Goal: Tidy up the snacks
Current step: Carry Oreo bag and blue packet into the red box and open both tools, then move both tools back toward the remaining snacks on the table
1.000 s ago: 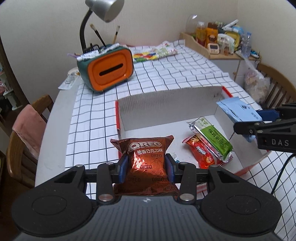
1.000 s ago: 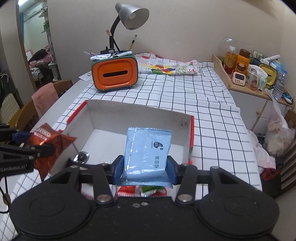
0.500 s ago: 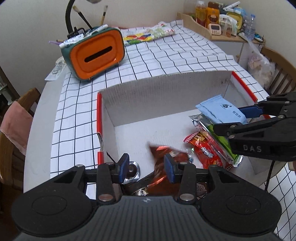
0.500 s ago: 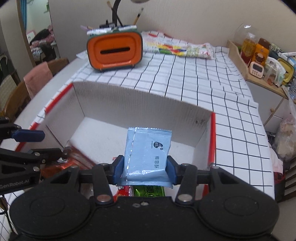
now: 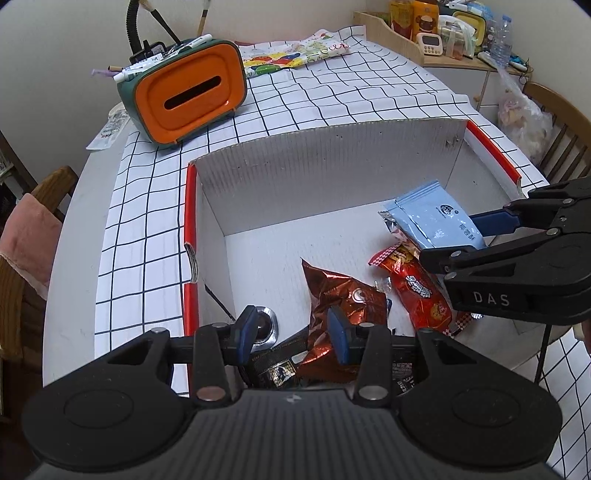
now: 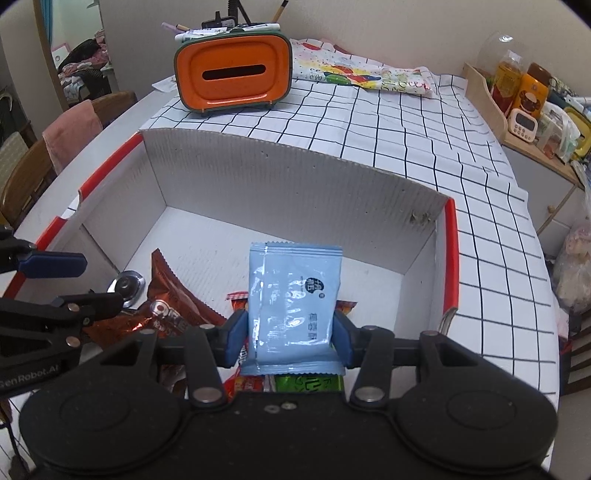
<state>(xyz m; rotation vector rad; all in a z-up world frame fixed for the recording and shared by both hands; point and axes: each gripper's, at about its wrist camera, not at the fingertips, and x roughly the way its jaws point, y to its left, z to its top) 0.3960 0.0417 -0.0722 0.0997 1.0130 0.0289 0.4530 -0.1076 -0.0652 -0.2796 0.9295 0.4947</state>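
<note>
A white cardboard box (image 5: 332,177) with red rims sits on the checked tablecloth. My left gripper (image 5: 291,332) hangs low over its near left corner, open, with no packet pressed between the pads. The brown Oreo packet (image 5: 343,295) lies crumpled on the box floor just past the right finger. My right gripper (image 6: 288,332) is shut on a light blue packet (image 6: 295,295), held upright over the box's right side, and shows in the left wrist view (image 5: 450,238) too. Under it lie a red snack packet (image 5: 417,291) and a green packet (image 6: 306,384).
A round silver object (image 5: 266,325) and a black packet (image 5: 277,365) lie in the box's near left corner. An orange tissue holder (image 5: 188,99) and a colourful bag (image 5: 291,59) stand behind the box. A wooden shelf (image 5: 443,29) holds bottles; chairs (image 5: 22,258) flank the table.
Both grippers have sunk down into the box. The Oreo packet has slipped out of my left gripper's fingers and now lies on the box floor. The blue packet stays gripped.
</note>
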